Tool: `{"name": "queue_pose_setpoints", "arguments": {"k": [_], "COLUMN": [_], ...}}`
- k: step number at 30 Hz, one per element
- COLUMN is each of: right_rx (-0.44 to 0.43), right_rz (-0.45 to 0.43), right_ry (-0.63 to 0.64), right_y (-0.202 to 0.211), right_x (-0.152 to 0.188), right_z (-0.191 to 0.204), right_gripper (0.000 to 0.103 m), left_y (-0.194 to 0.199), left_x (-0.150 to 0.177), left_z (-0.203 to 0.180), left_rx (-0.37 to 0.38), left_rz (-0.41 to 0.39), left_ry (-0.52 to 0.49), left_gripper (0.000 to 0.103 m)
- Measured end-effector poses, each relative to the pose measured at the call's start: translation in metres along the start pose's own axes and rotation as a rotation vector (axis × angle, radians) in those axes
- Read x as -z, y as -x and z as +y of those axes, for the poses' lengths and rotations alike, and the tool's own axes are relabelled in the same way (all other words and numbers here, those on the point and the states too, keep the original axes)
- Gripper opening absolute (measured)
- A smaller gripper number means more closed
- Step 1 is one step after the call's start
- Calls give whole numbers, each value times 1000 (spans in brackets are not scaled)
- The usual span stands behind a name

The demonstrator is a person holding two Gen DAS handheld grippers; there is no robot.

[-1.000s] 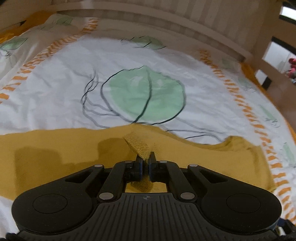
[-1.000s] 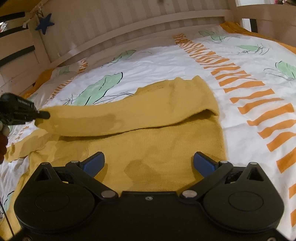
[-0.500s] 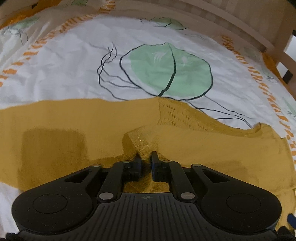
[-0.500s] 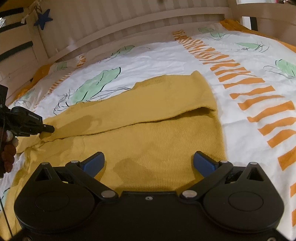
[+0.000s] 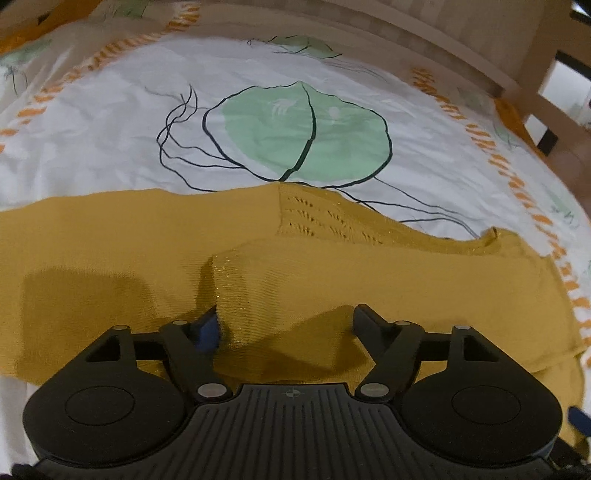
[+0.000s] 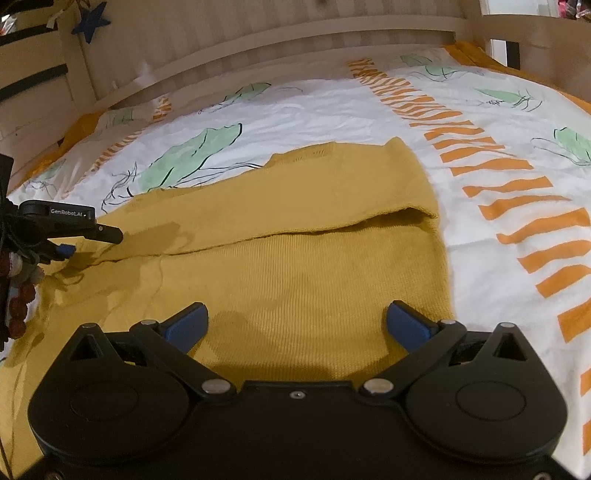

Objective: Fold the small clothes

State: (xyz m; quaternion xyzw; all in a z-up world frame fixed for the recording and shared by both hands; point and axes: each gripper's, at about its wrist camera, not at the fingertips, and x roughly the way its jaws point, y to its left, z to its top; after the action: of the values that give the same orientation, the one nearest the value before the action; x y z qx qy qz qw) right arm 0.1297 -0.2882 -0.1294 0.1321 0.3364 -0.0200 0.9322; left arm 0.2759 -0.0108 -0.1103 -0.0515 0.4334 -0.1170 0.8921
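A mustard-yellow knit sweater [image 6: 295, 258] lies on the bed [image 6: 332, 107], its upper part folded across the body. The right gripper [image 6: 295, 326] hovers over it, fingers [image 6: 186, 326] spread. The left gripper [image 6: 83, 240] hangs wide at the fold's left end.

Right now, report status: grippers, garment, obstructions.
Left gripper open, sleeve released. Right gripper open, empty. Yellow sweater flat on bedsheet, sleeve folded across. Nothing in the way.

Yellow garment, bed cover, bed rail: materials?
Yellow garment: looks like a matte fine-gauge knit, with visible ribbed rows and an openwork lace panel. Bed cover: thin printed woven cloth, probably cotton, finely creased. Bed rail: pale wood, or wood-look, with a dull finish.
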Motion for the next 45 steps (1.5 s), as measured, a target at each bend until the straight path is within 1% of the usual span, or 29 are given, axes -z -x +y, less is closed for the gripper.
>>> {"name": "queue_pose_setpoints", "arguments": {"k": [3,9,11,14,17,19,21,25,33,36,39,41,45], "right_rx": [15,42,37,34,35,34,35,40,86,105,79,67,-4], "right_rz": [6,23,21,18,17,18,19,27,84,104,75,43,8], "right_ry": [22,66,60,57,60,59,59,65,111,105,91,111,138], "right_y": [-1,-4,-4,-4,-5,-5,-5,-5,-3,0,6,9,7], "right_x": [0,1,2,2,1,1,1,0,-3,-8,-18,-26,-41], "right_z": [4,10,10,9,9,9,9,10,21,27,41,57,90], "right_gripper": [103,103,103,103,103,103,103,103,103,102,101,101,101], "left_y": [-1,-5,-7,-3,10,20,31,57,107,120,128,130,132], "left_x": [5,7,6,4,5,6,7,10,19,21,25,28,33], "left_z": [-4,-11,-14,-10,1,10,24,64,140,168,192,206,238], "left_rx": [-13,-13,-15,-2,6,-13,-39,-54,-179,-196,-220,-230,-238], "left_rz": [-17,-23,-9,0,-21,-45,-65,-95,-166,-181,-186,-192,-185], "left_ry": [-13,-54,-77,-67,-28,-11,10,91,153,210,267,315,429], "left_gripper": [77,92,92,91,90,90,90,90,90,90,90,90,90]}}
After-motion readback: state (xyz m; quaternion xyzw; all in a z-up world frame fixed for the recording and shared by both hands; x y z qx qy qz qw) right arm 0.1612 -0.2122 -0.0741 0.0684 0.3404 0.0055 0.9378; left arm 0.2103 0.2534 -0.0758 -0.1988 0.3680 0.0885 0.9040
